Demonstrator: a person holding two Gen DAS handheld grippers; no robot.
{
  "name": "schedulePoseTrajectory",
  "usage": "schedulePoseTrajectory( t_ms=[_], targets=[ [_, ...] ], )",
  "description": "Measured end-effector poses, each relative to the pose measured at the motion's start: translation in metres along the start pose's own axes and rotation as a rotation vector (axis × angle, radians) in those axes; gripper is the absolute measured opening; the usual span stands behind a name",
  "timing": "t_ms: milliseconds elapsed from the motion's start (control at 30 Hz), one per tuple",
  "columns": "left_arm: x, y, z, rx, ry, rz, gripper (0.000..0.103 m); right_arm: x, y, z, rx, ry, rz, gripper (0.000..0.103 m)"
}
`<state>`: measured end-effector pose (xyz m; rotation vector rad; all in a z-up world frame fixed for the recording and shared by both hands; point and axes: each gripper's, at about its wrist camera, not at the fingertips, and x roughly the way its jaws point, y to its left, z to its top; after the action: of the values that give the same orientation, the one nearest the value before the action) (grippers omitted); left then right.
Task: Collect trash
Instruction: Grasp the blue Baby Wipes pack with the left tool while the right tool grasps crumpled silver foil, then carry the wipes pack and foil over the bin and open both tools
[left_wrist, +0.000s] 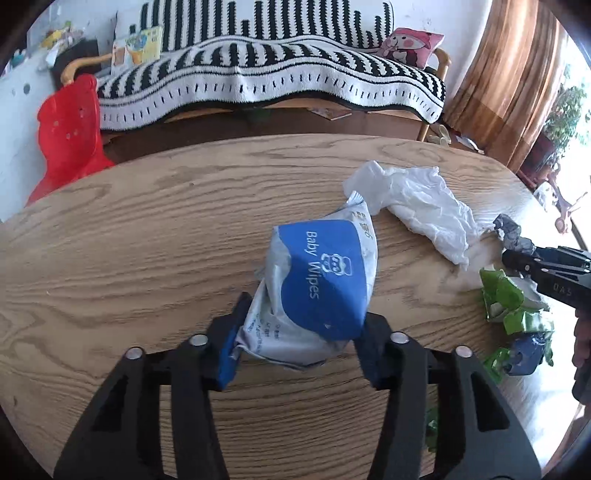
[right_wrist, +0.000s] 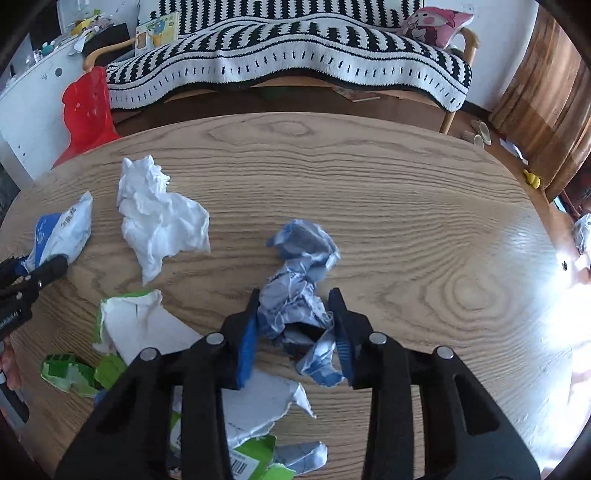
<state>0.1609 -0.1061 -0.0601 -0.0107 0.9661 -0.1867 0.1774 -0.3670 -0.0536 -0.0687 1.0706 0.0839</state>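
You pinched the blue-and-white crumpled plastic baby-wipes packet (left_wrist: 314, 280) in the left tongs (left_wrist: 301, 336) and the blue-grey crumpled paper wad (right_wrist: 299, 295) in the right tongs (right_wrist: 295, 328), each centred between the fingers, apparently so both would lift securely off the wooden table (right_wrist: 406, 221).

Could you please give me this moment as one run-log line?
left gripper: shut on baby wipes pack | right gripper: shut on crumpled blue wrapper | table: white tissue

A blue-and-white baby wipes pack (left_wrist: 321, 284), crumpled white tissue (right_wrist: 159, 218), bluish paper wad (right_wrist: 301, 291) and torn green packaging (right_wrist: 129, 332) lie on the table.
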Motion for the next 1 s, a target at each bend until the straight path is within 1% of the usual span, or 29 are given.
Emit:
schedulePoseTrajectory(
  t_ms=[67,167,267,533,700,800,867,900,933,1000],
  targets=[
    [-0.004,0.0,0.0,-0.002,-0.01,0.005,0.041,-0.001,-0.001,-0.002,0.001,-0.004,0.003,0.034],
    [-0.008,0.0,-0.001,-0.006,-0.018,0.02,0.039,-0.004,-0.007,-0.004,0.033,-0.014,0.037,0.033],
    [-0.01,0.0,-0.001,-0.01,-0.016,0.02,0.037,-0.013,-0.011,-0.008,0.058,-0.035,0.046,0.033],
    [-0.013,-0.002,-0.001,-0.02,-0.019,0.016,0.036,-0.021,-0.017,-0.014,0.087,-0.042,0.052,0.033],
    [-0.025,-0.004,0.0,-0.024,-0.04,0.02,0.036,-0.04,-0.021,-0.017,0.112,-0.076,0.059,0.033],
    [-0.055,-0.013,0.001,-0.028,-0.093,-0.015,0.036,-0.07,-0.028,-0.025,0.138,-0.124,0.073,0.033],
    [-0.078,-0.024,-0.001,-0.018,-0.134,-0.05,0.036,-0.103,-0.036,-0.04,0.156,-0.173,0.08,0.033],
    [-0.09,-0.032,-0.003,-0.009,-0.154,-0.071,0.036,-0.116,-0.04,-0.047,0.164,-0.19,0.083,0.033],
    [-0.104,-0.046,-0.006,0.002,-0.172,-0.101,0.036,-0.137,-0.048,-0.062,0.179,-0.218,0.084,0.033],
    [-0.12,-0.071,-0.015,0.026,-0.185,-0.147,0.036,-0.162,-0.061,-0.082,0.2,-0.246,0.076,0.033]
  ],
)
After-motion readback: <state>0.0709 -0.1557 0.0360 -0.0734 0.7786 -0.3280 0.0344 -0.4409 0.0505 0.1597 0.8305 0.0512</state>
